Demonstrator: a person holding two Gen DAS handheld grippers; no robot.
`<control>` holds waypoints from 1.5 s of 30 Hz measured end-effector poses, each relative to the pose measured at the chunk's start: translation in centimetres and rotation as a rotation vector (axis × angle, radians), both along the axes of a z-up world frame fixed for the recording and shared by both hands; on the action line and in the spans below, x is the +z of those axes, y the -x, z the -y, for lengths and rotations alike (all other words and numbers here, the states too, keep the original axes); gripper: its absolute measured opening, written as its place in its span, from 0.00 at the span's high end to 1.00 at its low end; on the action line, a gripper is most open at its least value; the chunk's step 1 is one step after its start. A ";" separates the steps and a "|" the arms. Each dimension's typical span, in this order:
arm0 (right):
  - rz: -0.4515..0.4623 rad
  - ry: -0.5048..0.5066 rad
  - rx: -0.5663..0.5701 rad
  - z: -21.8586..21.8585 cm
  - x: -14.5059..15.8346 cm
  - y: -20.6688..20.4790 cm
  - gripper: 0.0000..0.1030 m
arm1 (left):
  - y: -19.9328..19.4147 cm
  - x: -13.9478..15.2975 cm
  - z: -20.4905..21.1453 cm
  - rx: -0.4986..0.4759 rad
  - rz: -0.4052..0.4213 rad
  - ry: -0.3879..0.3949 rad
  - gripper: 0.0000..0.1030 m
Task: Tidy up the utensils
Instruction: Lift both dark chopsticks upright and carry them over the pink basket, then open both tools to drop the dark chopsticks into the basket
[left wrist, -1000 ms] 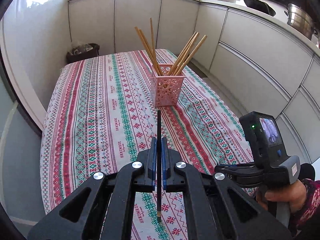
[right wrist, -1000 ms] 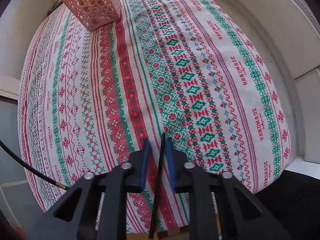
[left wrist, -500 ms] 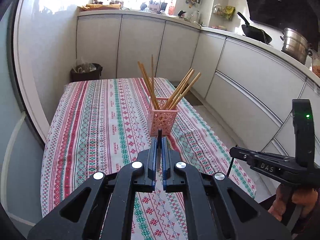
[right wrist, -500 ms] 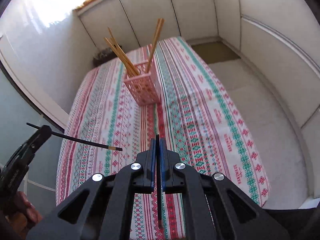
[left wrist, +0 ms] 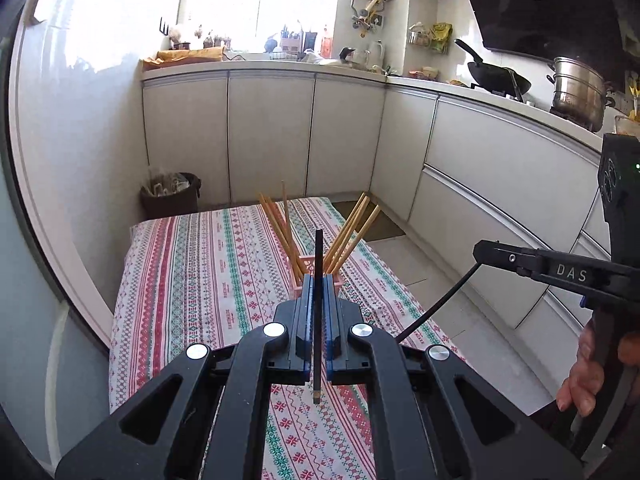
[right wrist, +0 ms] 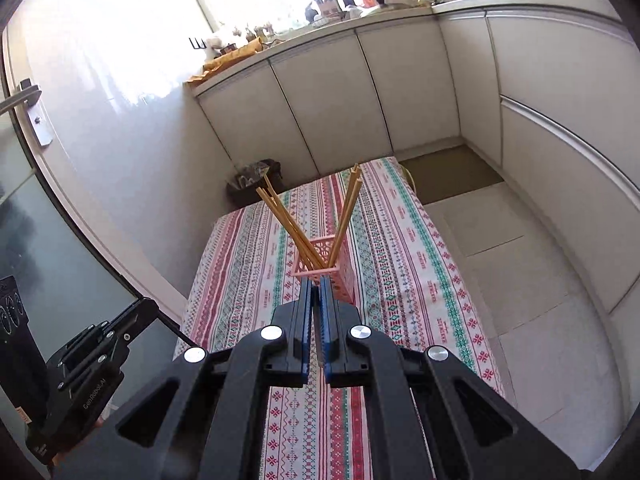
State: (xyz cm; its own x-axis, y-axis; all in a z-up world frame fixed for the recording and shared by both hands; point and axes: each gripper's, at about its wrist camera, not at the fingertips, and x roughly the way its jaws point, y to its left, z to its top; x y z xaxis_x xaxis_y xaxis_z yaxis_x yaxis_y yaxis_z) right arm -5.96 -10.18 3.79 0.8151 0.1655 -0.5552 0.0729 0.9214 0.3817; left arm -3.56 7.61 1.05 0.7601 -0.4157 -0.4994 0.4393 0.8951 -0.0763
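Note:
A pink lattice basket (right wrist: 335, 265) stands on the patterned tablecloth (left wrist: 208, 264) and holds several wooden chopsticks (left wrist: 280, 224) that lean outwards. It also shows in the left wrist view (left wrist: 298, 270), partly hidden behind my fingers. My left gripper (left wrist: 318, 280) is shut on a black chopstick (left wrist: 318, 264), held high above the near end of the table. My right gripper (right wrist: 317, 284) is shut on another black chopstick, seen edge-on between the pads; it shows from the side in the left wrist view (left wrist: 440, 300). Both grippers are short of the basket.
White kitchen cabinets (left wrist: 272, 136) run around the back and right. A dark bin (left wrist: 172, 194) stands on the floor beyond the table's far left corner. A wok (left wrist: 496, 76) and a steel pot (left wrist: 576, 90) sit on the counter. A door handle (right wrist: 20, 98) is at the left.
Both grippers have risen well above the table, each carrying its black chopstick. The basket now looks smaller and lower in both views. The right gripper closed on its chopstick a second ago.

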 end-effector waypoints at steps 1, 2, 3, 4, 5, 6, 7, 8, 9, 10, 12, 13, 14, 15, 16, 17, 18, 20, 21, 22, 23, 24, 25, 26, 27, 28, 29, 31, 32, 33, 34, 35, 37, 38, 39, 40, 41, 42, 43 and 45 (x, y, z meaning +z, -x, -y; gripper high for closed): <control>0.014 0.004 -0.001 0.1 0.7 -0.2 0.96 | -0.2 0.5 0.2 0.003 0.010 -0.005 0.97; 0.026 0.008 -0.002 0.2 1.1 -0.3 0.96 | -0.4 0.9 0.4 0.004 0.017 -0.007 0.97; 0.040 0.011 -0.004 0.2 1.7 -0.4 0.96 | -0.7 1.4 0.7 0.006 0.023 -0.007 0.97; 0.054 0.016 -0.004 0.3 2.4 -0.7 0.96 | -1.1 1.7 0.9 0.006 0.029 -0.007 0.97; 0.067 0.021 -0.005 0.4 2.9 -0.9 0.96 | -1.4 2.1 1.2 0.005 0.036 -0.006 0.97; 0.080 0.025 -0.006 0.5 3.4 -1.2 0.96 | -1.8 2.5 1.6 0.005 0.043 -0.005 0.97; 0.095 0.030 -0.009 0.6 4.0 -1.4 0.96 | -2.1 2.9 2.0 0.003 0.048 -0.003 0.97; 0.111 0.036 -0.013 0.6 4.5 -1.7 0.96 | -2.6 3.1 2.4 0.001 0.053 -0.001 0.97; 0.125 0.041 -0.017 0.7 4.9 -2.2 0.96 | -3.1 3.4 2.8 0.002 0.060 0.001 0.97; 0.141 0.043 -0.022 0.8 5.3 -2.7 0.96 | -3.6 3.6 3.1 0.004 0.067 0.005 0.97; 0.161 0.044 -0.026 1.1 5.9 -3.7 0.96 | -4.9 3.8 3.8 0.005 0.067 0.018 0.97; 0.168 0.047 -0.028 1.3 6.1 -4.2 0.96 | -5.5 3.9 4.0 0.008 0.069 0.022 0.97; 0.176 0.049 -0.032 1.4 6.2 -4.8 0.96 | -6.2 3.9 4.4 0.009 0.070 0.025 0.97; 0.183 0.054 -0.035 1.6 6.3 -5.5 0.96 | -6.8 4.0 4.6 0.009 0.071 0.028 0.97; 0.189 0.060 -0.038 1.6 6.3 -6.1 0.96 | -7.5 3.9 5.0 0.009 0.071 0.030 0.97; 0.193 0.062 -0.041 1.8 6.2 -6.7 0.96 | -8.3 3.9 5.3 0.009 0.073 0.029 0.97; 0.196 0.063 -0.042 1.9 6.0 -7.4 0.96 | -9.0 3.7 5.7 0.009 0.072 0.028 0.97; 0.194 0.067 -0.041 2.0 5.6 -8.8 0.96 | -10.4 3.3 6.1 0.009 0.064 0.033 0.97; 0.194 0.068 -0.041 2.0 5.4 -9.5 0.96 | -11.1 3.0 6.3 0.008 0.058 0.033 0.97; 0.192 0.070 -0.041 2.0 5.0 -10.2 0.96 | -11.7 2.7 6.5 0.008 0.053 0.033 0.97; 0.191 0.074 -0.041 1.9 4.6 -10.8 0.96 | -12.3 2.4 6.7 0.007 0.049 0.033 0.97; 0.192 0.076 -0.040 1.9 4.2 -11.4 0.96 | -12.9 2.1 6.9 0.007 0.045 0.031 0.97; 0.191 0.078 -0.038 1.8 3.8 -12.0 0.96 | -13.4 1.8 7.0 0.007 0.042 0.030 0.97; 0.186 0.078 -0.038 1.8 3.3 -12.7 0.96 | -13.9 1.4 7.0 0.007 0.035 0.030 0.97; 0.176 0.075 -0.034 1.8 2.7 -13.5 0.96 | -14.4 1.1 7.1 0.006 0.024 0.032 0.96; 0.161 0.065 -0.020 1.8 2.0 -14.3 0.95 | -15.0 0.5 7.1 0.004 0.003 0.038 0.96; 0.141 0.069 -0.023 1.7 1.2 -14.8 0.95 | -15.5 -0.1 7.0 0.008 -0.021 0.047 0.93; 0.102 0.091 -0.055 1.6 -0.1 -15.5 0.85 | -16.2 -0.9 6.6 0.038 -0.052 0.067 0.64; 0.100 0.092 -0.062 1.8 -0.4 -15.6 0.73 | -16.1 -1.1 6.3 0.054 -0.046 0.079 0.61; 0.100 0.102 -0.076 1.8 -0.5 -15.6 0.68 | -15.9 -1.1 5.9 0.067 -0.035 0.087 0.60; 0.105 0.116 -0.092 2.0 -0.5 -15.3 0.68 | -15.9 -0.9 5.7 0.079 -0.027 0.090 0.60; 0.113 0.123 -0.101 2.2 -0.4 -15.1 0.68 | -15.7 -0.8 5.5 0.086 -0.021 0.090 0.60; 0.111 0.125 -0.117 2.5 -0.1 -14.8 0.68 | -15.5 -0.4 5.2 0.097 -0.013 0.088 0.60; 0.108 0.121 -0.123 2.8 0.0 -14.6 0.68 | -15.3 -0.3 5.1 0.100 -0.010 0.085 0.60; 0.107 0.120 -0.127 3.0 0.2 -14.4 0.68 | -15.2 -0.1 5.0 0.106 -0.006 0.083 0.60; 0.109 0.125 -0.130 3.0 0.3 -14.1 0.68 | -14.9 0.1 5.0 0.115 0.000 0.081 0.58; 0.110 0.133 -0.131 3.0 0.5 -13.8 0.68 | -14.6 0.3 4.9 0.119 0.006 0.080 0.56; 0.111 0.137 -0.128 3.0 0.6 -13.5 0.68 | -14.4 0.4 5.0 0.122 0.012 0.077 0.50; 0.111 0.139 -0.122 3.0 0.7 -13.1 0.68 | -14.1 0.7 5.0 0.131 0.022 0.074 0.43; 0.113 0.147 -0.117 2.8 0.9 -12.2 0.59 | -13.3 1.1 5.0 0.147 0.042 0.069 0.36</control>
State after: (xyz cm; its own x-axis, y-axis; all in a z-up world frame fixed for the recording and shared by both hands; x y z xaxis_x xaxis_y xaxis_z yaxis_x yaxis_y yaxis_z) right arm 6.26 -13.00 4.67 0.8826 -0.0102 -0.4700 0.1471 0.9555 0.2556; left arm 9.78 2.59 2.13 0.8347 -0.3308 -0.4402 0.3081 0.9432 -0.1246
